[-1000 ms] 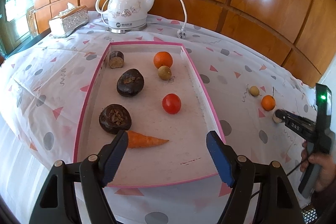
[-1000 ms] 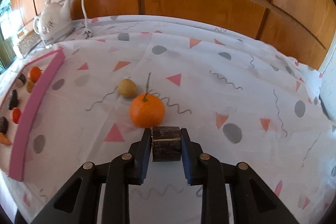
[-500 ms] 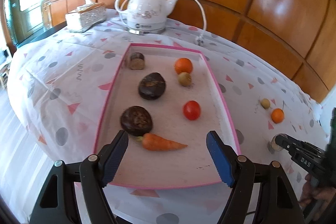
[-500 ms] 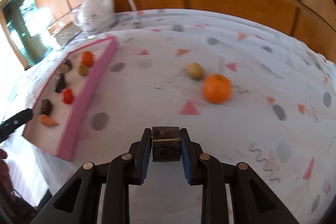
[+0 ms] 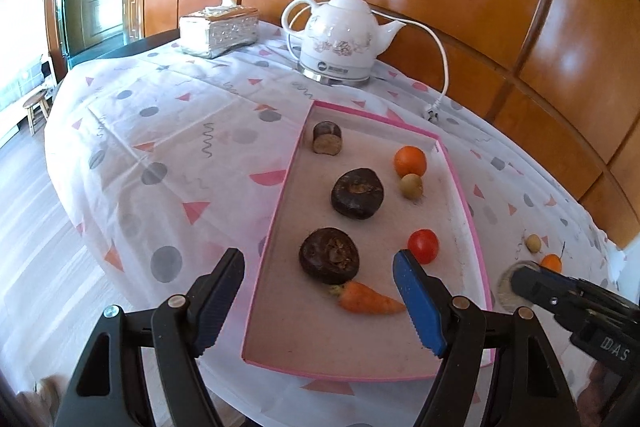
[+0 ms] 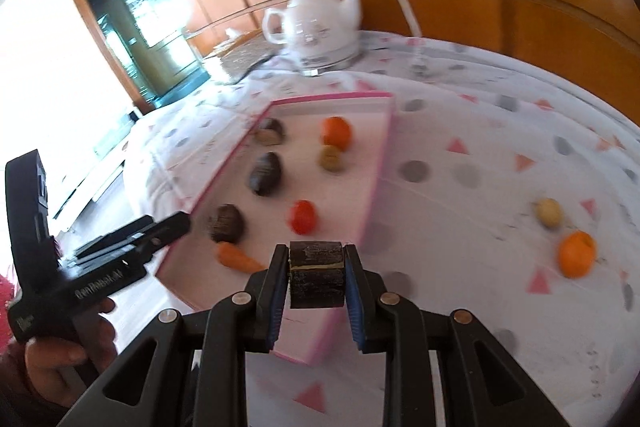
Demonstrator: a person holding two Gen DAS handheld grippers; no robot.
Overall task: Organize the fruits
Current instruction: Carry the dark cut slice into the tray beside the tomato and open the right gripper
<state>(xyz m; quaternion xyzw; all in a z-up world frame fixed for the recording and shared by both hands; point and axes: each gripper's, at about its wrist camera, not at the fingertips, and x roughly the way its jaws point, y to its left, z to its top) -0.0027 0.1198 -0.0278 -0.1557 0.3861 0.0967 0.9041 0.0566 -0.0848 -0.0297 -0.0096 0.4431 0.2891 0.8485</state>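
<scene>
A pink-rimmed tray (image 5: 280,195) holds a cut dark stub (image 5: 327,143), two dark round fruits (image 5: 357,193), an orange (image 5: 410,161), a small tan fruit (image 5: 411,185), a tomato (image 5: 423,245) and a carrot (image 5: 368,301). My left gripper (image 5: 318,257) hangs open above the tray's near end with nothing between its fingers. My right gripper (image 6: 316,253) is shut on a dark brown chunk (image 6: 317,283), held over the tray's (image 6: 376,187) near right corner. On the cloth to the right lie another orange (image 6: 577,253) and a tan fruit (image 6: 550,211).
A white kettle (image 5: 340,35) with a cord and plug (image 5: 432,113) stands behind the tray, and a tissue box (image 5: 218,31) sits at the back left. The table's edge drops to the floor on the left. A hand (image 6: 60,355) holds the left gripper's handle.
My right gripper has swung left with the chunk, from beside the loose orange to the tray's corner. The left gripper has shifted and rolled, so the tray sits further right in its view.
</scene>
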